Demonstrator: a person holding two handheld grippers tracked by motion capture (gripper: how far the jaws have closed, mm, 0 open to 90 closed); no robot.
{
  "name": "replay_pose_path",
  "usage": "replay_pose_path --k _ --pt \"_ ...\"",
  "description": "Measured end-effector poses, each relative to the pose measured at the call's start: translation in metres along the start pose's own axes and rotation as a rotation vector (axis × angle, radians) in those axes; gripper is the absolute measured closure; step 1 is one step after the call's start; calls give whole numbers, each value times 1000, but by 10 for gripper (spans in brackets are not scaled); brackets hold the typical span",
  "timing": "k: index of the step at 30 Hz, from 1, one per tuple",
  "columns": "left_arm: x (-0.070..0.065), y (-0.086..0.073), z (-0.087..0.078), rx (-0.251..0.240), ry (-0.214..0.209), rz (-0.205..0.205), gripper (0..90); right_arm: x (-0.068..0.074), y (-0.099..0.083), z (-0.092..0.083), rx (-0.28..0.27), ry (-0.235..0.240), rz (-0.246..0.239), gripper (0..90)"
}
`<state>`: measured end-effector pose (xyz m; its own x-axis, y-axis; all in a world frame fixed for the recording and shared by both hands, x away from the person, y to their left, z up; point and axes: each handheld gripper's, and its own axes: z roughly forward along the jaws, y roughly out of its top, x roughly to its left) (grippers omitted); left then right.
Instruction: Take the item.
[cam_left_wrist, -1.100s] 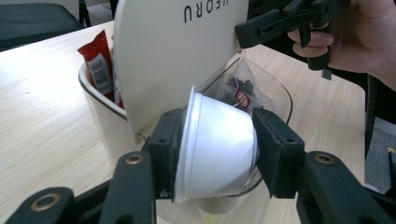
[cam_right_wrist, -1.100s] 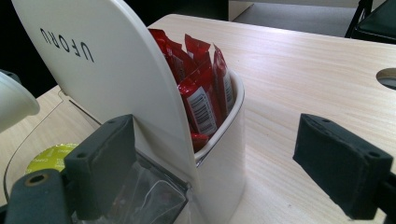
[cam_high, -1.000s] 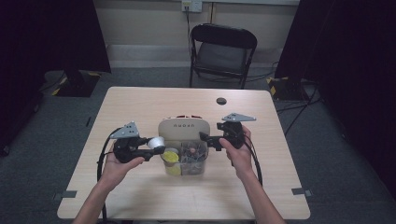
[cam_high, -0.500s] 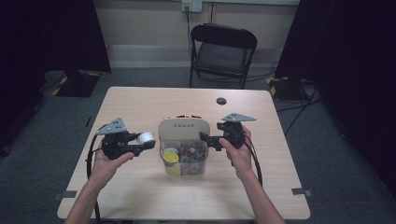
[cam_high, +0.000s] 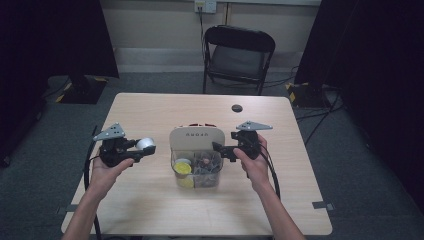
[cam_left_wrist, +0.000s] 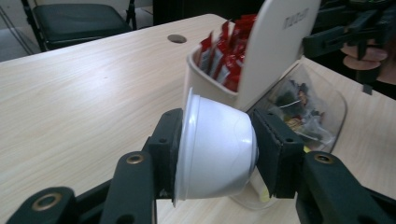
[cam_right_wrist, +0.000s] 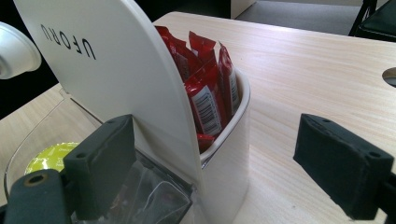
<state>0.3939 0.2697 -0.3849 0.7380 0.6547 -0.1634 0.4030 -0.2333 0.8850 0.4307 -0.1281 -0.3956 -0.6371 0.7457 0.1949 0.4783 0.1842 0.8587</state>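
My left tool (cam_high: 148, 148), clamped on the small white plastic pod (cam_left_wrist: 215, 148), has carried it left, clear of the white-and-clear organiser caddy (cam_high: 196, 141). My right tool (cam_high: 218, 148), jaws apart, probably steadies the caddy.

Black left gripper (cam_high: 147, 149) and right gripper (cam_high: 216, 147), grey 3-cornered plates, brass screws, black cables.

Glossy white plastic pod (cam_left_wrist: 215, 149) — matt black gripper pads (cam_left_wrist: 275, 156) — pale wood-grain table (cam_high: 150, 210).
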Motion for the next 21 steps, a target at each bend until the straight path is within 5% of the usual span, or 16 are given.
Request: replay_pose_path --k 21 --pt "60 -27 12 48 109 -77 551 -1 0 -1 -2 4 7 120"
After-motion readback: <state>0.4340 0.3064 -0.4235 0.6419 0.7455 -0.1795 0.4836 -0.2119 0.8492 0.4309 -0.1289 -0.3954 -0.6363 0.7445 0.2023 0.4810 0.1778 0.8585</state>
